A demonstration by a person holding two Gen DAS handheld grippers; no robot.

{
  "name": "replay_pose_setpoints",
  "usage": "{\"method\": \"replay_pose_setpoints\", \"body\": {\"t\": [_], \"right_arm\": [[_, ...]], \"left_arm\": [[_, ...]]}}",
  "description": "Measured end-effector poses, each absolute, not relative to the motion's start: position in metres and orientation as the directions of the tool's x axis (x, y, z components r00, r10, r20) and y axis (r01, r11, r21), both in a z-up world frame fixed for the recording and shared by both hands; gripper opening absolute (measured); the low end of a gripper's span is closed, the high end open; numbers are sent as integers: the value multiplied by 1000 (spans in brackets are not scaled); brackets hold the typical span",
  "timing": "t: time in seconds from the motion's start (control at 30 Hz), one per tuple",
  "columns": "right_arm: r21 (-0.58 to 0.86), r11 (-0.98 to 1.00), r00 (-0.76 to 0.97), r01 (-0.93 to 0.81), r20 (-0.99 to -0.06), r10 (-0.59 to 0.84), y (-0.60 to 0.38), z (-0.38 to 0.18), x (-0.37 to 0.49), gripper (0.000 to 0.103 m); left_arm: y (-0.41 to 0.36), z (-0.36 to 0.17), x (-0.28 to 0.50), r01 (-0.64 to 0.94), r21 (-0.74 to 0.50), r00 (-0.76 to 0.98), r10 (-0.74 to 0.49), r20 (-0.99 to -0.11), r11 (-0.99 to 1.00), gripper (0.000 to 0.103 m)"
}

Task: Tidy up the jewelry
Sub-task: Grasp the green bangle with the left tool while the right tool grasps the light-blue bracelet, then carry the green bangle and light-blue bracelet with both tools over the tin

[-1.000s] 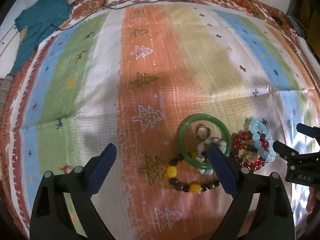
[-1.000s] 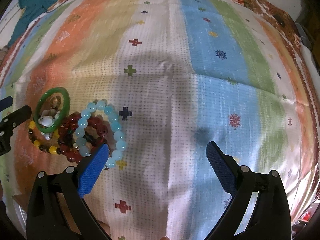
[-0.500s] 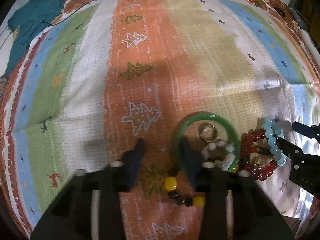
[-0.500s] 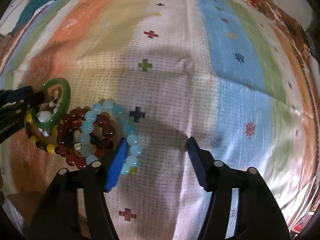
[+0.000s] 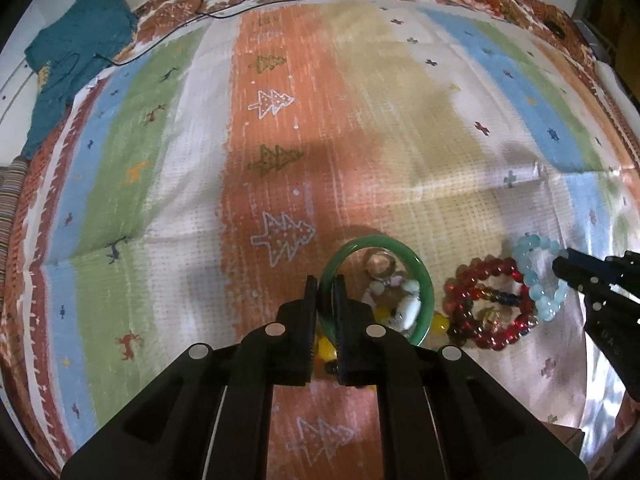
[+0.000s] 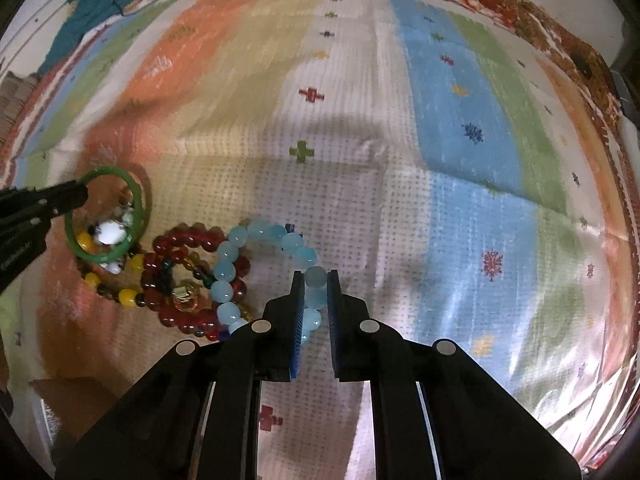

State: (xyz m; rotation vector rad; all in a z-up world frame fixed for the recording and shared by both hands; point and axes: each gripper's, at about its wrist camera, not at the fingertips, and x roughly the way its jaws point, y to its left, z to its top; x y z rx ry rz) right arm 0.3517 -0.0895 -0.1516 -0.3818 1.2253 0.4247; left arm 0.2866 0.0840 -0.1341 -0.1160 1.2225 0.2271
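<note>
Now my left tongs (image 5: 325, 290) pinched the smooth green bangle (image 5: 424, 276) by its rim on the woven striped cloth (image 5: 200, 160); my right tongs (image 6: 314, 286) clasped the round, glassy pale-blue bead bracelet (image 6: 260, 234), touching the red bead bracelet (image 6: 188, 240).

left gripper (image 5: 325, 292): black plastic, round silver screws | right gripper (image 6: 313, 294): black plastic, silver screws, blue ribbed pads (image 6: 297, 332)

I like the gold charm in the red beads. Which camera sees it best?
The right wrist view: the gold charm sits near and bright inside the red beads, with nothing covering it. In the left wrist view the charm is farther off, small and dim, so you can hardly make out its shape.
</note>
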Motion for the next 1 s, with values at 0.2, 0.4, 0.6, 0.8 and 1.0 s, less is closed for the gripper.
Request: {"method": "replay_pose_setpoints", "body": {"t": [0.2,0.4,0.6,0.8,1.0], "right_arm": [[-13,860,314,-510,-934,172,-104,-132,339,12],[53,845,343,-532,-899,273,-104,-107,327,12],[50,835,368,-548,-882,294,-103,-94,314,12],[49,821,413,-569,-846,337,-107,-75,299,12],[29,801,462,-598,-804,374,-108,-55,274,12]], "left_arm": [[75,-116,277,-216,33,351,110,-930,976,8],[69,-91,263,-209,-1,398,84,-914,978,8],[65,-66,246,-210,-12,446,85,-891,978,8],[57,-48,226,-200,-37,484,66,-873,979,8],[49,-31,207,-195,-56,518,54,-854,979,8]]}}
